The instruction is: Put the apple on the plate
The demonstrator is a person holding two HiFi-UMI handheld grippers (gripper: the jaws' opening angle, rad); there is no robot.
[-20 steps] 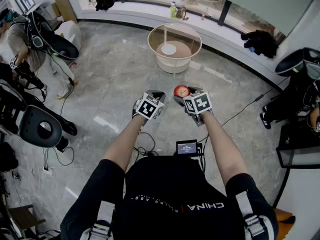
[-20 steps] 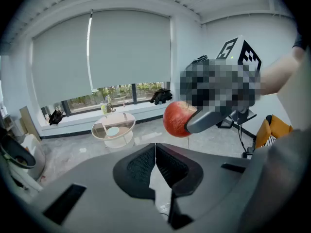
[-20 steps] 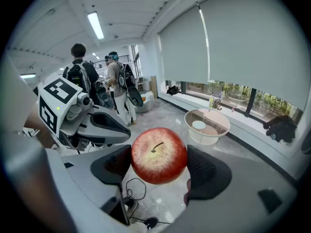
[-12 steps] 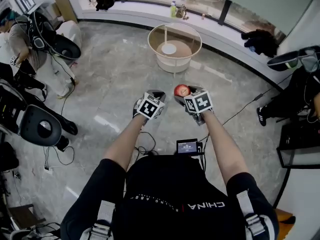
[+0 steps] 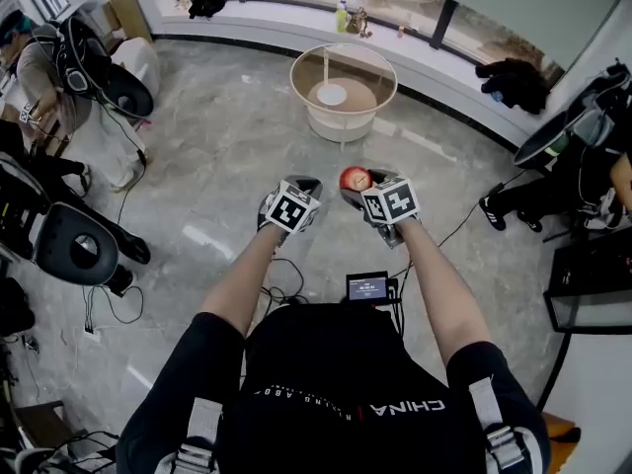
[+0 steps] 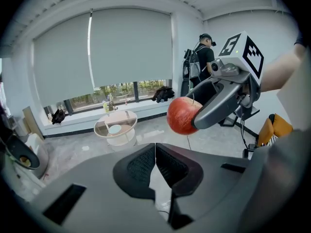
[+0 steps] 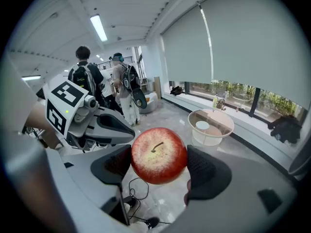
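Your right gripper (image 7: pixel 158 165) pinches the apple (image 7: pixel 159 154); left gripper (image 6: pixel 155 153) fingers pressed together; plate (image 5: pixel 332 95) on the table (image 5: pixel 293 75), well apart.

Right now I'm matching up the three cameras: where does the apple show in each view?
Head view: the apple sits at centre, gripped at the tip of the right tool.
Left gripper view: right of centre, held by that tool.
Right gripper view: dead centre, between the tool's pads.
Shared landmark: the round table, also visible at and.
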